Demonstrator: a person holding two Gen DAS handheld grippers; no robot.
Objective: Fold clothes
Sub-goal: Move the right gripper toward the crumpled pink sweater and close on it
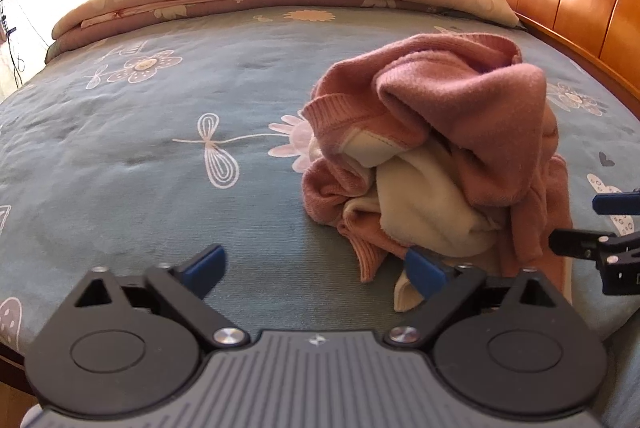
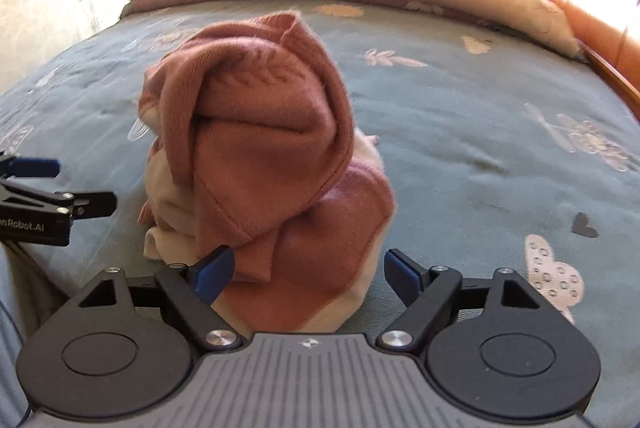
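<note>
Pink sweater [image 2: 260, 147] lies bunched, no clear long axis; my right gripper [image 2: 308, 276] gapes around its hem, perhaps touching; left gripper [image 1: 316, 270] wide, empty

Pink and cream garment [image 1: 452, 163]; blue-grey flowered bedspread [image 1: 160, 155]

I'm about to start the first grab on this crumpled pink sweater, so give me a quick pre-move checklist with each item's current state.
1. Left gripper open, nothing between the fingers: ok.
2. Right gripper open, not yet pinching cloth: ok.
3. Pink sweater spread flat for folding: not ok, it sits bunched in a heap, cream lining showing.
4. Hem or sleeve edge identifiable: cannot tell.
5. Free space on the bedspread to the sweater's left for spreading: ok.
</note>
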